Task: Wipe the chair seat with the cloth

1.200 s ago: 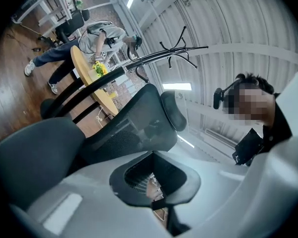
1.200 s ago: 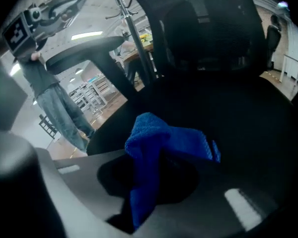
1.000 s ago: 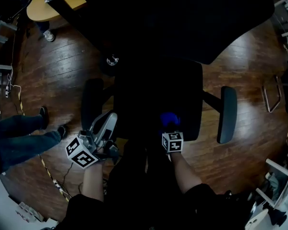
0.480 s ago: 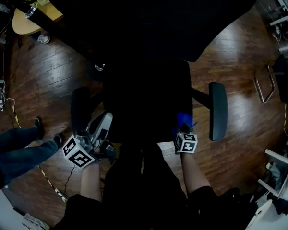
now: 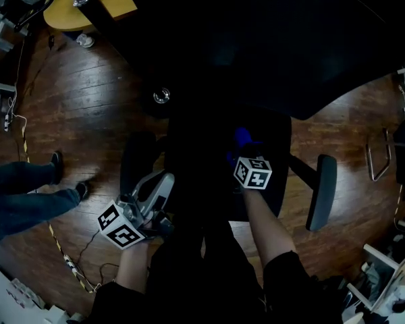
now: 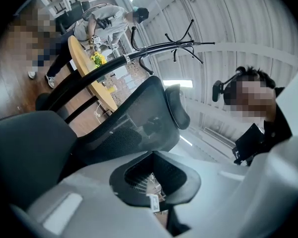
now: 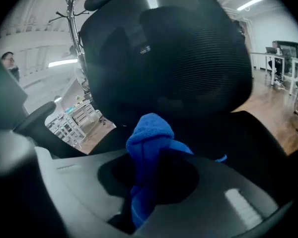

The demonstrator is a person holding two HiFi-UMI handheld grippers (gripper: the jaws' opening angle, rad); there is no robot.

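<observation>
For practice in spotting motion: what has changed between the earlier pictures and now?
The right tool, holding the cloth, slid over the seat from its front edge toward the backrest. The left tool stayed beside the armrest, holding nothing; the cloth stayed clamped.

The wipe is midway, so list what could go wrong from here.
1. The cloth is bunched into a wad in the right gripper, so strokes may clean only a narrow strip of the chair seat.
2. The backrest stands close ahead; a longer push could hit it.
3. The left gripper, shut and empty, steadies nothing; the chair seat might swivel.
</observation>
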